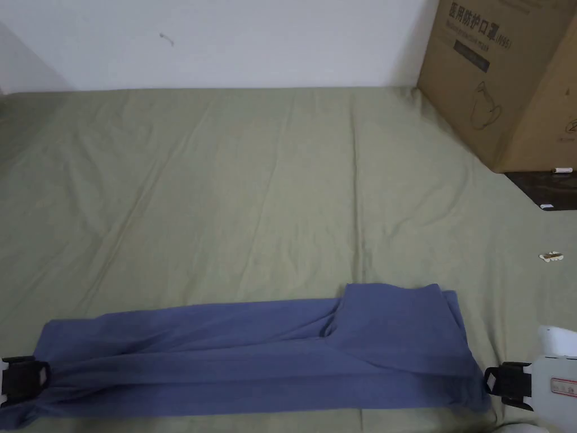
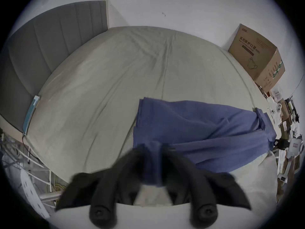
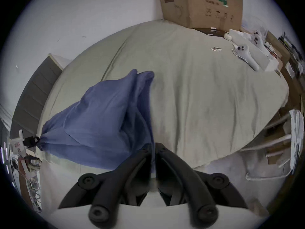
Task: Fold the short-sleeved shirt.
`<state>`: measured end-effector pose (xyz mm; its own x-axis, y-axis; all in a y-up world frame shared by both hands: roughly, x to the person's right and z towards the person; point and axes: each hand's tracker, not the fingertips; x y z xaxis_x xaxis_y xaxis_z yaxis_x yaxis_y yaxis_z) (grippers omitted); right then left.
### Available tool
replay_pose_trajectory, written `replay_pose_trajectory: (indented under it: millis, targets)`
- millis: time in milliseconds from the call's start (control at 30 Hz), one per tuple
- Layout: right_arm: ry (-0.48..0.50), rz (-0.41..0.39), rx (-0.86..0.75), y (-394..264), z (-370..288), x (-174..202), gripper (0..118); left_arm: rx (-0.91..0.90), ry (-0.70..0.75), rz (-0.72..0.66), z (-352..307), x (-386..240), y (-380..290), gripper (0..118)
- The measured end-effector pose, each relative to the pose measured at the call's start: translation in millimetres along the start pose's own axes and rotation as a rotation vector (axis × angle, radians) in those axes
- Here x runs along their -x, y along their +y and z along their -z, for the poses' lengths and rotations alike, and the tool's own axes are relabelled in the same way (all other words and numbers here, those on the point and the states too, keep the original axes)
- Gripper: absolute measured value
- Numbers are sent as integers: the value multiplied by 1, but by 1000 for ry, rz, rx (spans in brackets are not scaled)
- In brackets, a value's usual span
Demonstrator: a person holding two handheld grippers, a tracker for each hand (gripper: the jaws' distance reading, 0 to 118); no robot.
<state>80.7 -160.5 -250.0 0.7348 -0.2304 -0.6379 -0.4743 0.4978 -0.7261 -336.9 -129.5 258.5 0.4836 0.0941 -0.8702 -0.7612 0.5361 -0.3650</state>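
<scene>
I see the blue cotton short-sleeved shirt [image 1: 253, 355] folded into a long band along the near edge of the green-sheeted bed [image 1: 253, 186]. My left gripper [image 1: 25, 379] pinches its left end, fingers closed on cloth. My right gripper [image 1: 507, 384] clamps the right end likewise.

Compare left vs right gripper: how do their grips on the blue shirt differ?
The left gripper pinches a thick bunched wad of the blue shirt, so its jaws stand slightly apart; the right gripper has its jaws nearly together on a thin edge. The left gripper holds the narrow gathered end of the shirt, the right gripper the wider end with the folded flap. Shared: both are closed on cloth at opposite ends, stretching the shirt over the green bedsheet.
</scene>
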Motion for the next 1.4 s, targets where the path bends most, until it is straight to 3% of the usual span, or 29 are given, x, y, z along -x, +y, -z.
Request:
replay_pose_trajectory:
  millis: [100,133,167,200,333,367,400,433,467,500,600,633,767,800,833,867,900,1000,1033,1167,1300,1333,1400]
  targets:
    - [15,10,-47,6,-13,1,37,4,30,12,-6,-1,-1,113]
    - [15,5,-69,10,-19,4,53,-83,0,23,-20,-2,0,114]
    - [14,-2,-87,14,-23,8,60,-71,-14,-5,-34,-8,2,108]
    - [15,-13,-103,19,-27,13,62,-69,-36,-34,-42,-11,5,110]
    - [97,-101,-182,35,-37,45,60,-153,-119,-62,-51,-11,10,110]
    - [120,-130,-196,37,-38,57,50,-166,-133,-74,-56,-13,11,103]
    - [125,-154,-200,38,-37,68,30,-179,-154,-83,-58,-14,11,87]
    - [108,-154,-205,38,-32,79,3,-187,-175,-89,-58,-14,9,46]
    - [99,-146,-205,37,-26,88,3,-182,-184,-107,-54,-12,7,12]
    - [124,-148,-187,32,-26,104,2,-175,-193,-130,-47,-9,4,1]
    - [138,-135,-151,17,-7,133,2,-126,-237,-228,-37,4,-8,1]
    - [130,-169,-143,7,6,139,2,-153,-247,-261,-38,11,-13,1]
    - [96,-298,-140,-9,17,179,2,-153,-334,-452,-42,44,-25,6]
    - [115,-290,-128,-11,20,185,2,-121,-357,-486,-39,54,-26,19]
    - [154,-286,-103,-12,23,191,2,-108,-339,-499,-36,63,-26,47]
    - [178,-280,-89,-13,25,197,2,-100,-331,-510,-30,74,-26,47]
    - [185,-283,-86,-15,26,201,2,-102,-327,-521,-27,80,-27,56]
    - [190,-318,-75,-20,29,216,2,-101,-380,-597,-13,84,-34,107]
    - [188,-328,-70,-22,27,219,2,-94,-417,-620,-8,87,-34,113]
    - [192,-332,-46,-24,36,223,2,-11,-521,-717,29,88,-33,113]
    - [177,-304,-18,-23,37,224,2,-23,-574,-776,38,72,-34,111]
    - [174,-293,-16,-24,37,224,2,-33,-578,-794,36,75,-34,99]
    - [180,-274,-11,-23,38,224,2,-40,-562,-854,38,74,-34,9]
